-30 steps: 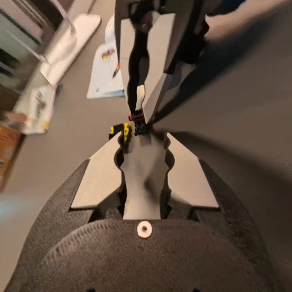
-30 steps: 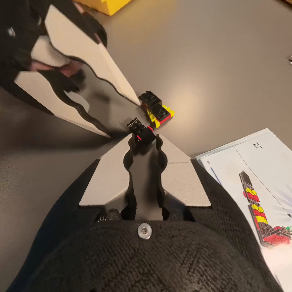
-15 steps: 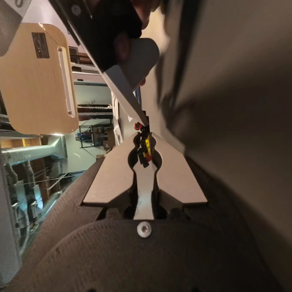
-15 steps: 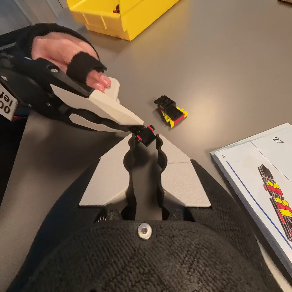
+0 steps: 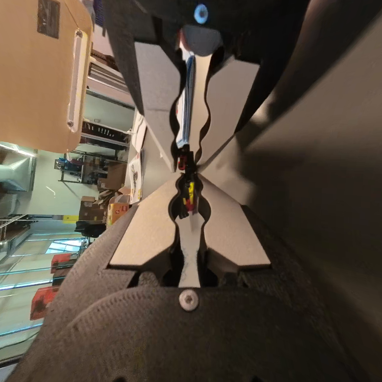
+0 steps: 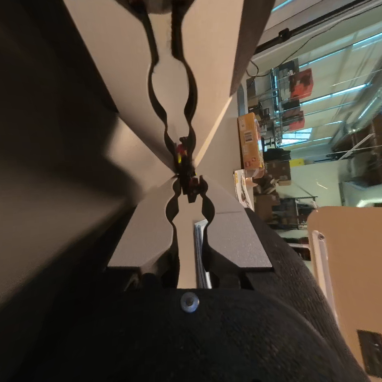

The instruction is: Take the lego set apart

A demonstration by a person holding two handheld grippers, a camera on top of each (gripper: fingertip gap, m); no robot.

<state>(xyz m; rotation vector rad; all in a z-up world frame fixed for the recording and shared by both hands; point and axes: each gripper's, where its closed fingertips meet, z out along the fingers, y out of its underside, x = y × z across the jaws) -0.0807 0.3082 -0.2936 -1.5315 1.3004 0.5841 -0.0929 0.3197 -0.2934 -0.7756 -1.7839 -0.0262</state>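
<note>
A small lego assembly is held in the air between my two grippers, which face each other tip to tip. My left gripper (image 5: 189, 177) is shut on its yellow, red and black end (image 5: 190, 196). My right gripper (image 6: 188, 179) is shut on its black and red end (image 6: 191, 190). The right gripper (image 5: 186, 168) shows opposite in the left wrist view, the left gripper (image 6: 185, 168) opposite in the right wrist view with the yellow and red end (image 6: 180, 154). I cannot tell whether the two ends are still joined. Both views are rolled sideways.
The grey table (image 5: 310, 144) runs along one side. An instruction booklet (image 5: 186, 99) lies on it behind the grippers and shows in the right wrist view (image 6: 199, 254). A leaflet (image 6: 241, 190), an orange box (image 6: 250, 140) and a wooden panel (image 5: 37, 72) are farther off.
Both grippers have risen off the table and rolled onto their sides. The right gripper has turned from looking down at the table to facing the left gripper head on. Both stay shut.
</note>
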